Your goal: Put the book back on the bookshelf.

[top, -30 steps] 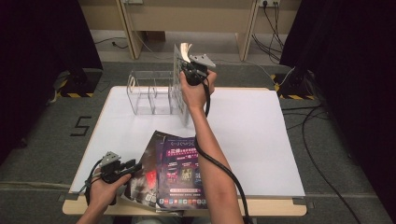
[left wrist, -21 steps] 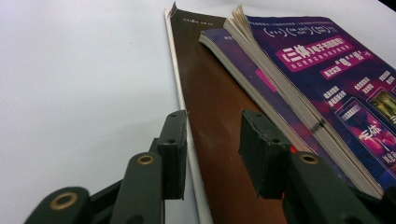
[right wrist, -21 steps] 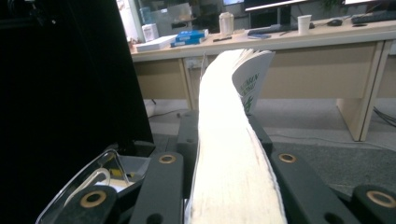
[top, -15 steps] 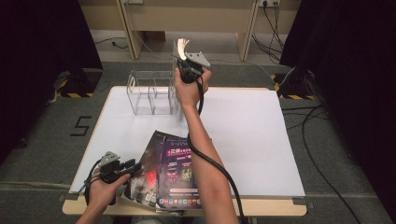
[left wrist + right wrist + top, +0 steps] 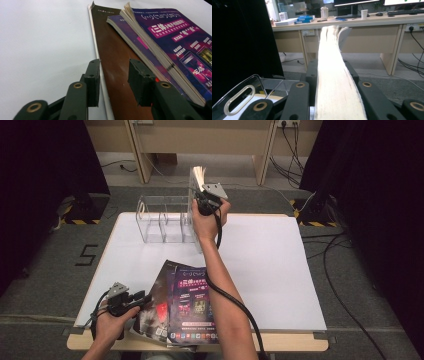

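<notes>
My right gripper (image 5: 200, 196) is raised over the right end of a clear acrylic rack (image 5: 161, 222) at the table's far side. It is shut on a thick book (image 5: 196, 176) that stands upright with its pale page edges (image 5: 334, 75) facing the camera. Its jaws have just been opening a little, and the book is still between them, touching both pads. At the near left, my left gripper (image 5: 145, 298) is open and straddles the edge of a brown book cover (image 5: 117, 50), beside a purple book (image 5: 180, 37).
The white table (image 5: 270, 265) has bare room on its right half. The stack of books (image 5: 192, 307) lies at the near edge. A slot handle is cut in the rack's end wall (image 5: 238, 100). Wooden desks and cables lie beyond the table.
The right hand with the book has shifted only slightly at the rack's right end. The left gripper has stayed where it was.
</notes>
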Motion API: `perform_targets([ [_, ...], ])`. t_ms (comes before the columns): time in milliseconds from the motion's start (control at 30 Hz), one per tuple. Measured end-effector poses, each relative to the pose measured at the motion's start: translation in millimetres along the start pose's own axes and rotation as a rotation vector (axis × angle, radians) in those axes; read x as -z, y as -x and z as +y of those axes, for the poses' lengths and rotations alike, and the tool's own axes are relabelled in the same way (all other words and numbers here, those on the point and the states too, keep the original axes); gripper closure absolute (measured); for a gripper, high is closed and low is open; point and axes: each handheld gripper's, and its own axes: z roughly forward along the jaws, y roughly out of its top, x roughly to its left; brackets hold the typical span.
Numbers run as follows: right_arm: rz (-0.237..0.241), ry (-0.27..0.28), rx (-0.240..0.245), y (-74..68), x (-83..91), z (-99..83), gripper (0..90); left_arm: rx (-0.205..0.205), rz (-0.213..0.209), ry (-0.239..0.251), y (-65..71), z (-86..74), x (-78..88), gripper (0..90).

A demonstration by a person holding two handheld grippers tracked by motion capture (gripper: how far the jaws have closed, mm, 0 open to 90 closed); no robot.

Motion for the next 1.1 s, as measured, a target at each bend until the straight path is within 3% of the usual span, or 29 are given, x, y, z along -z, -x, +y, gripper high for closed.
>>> perform_targets([
  [467,0.007,-0.007,0.035,9.8,10.5,1.3,56.4,-0.008,-0.003,-0.001,3.3,-0.1,-1.0,60.8],
  [800,0.028,0.001,0.059,12.4,18.5,1.4,53.2,-0.008,-0.002,0.000,4.0,-0.2,-1.6,60.3],
  [1100,0.052,0.006,0.048,13.7,30.9,2.9,51.6,-0.011,0.003,0.009,4.3,0.6,-0.6,59.5],
])
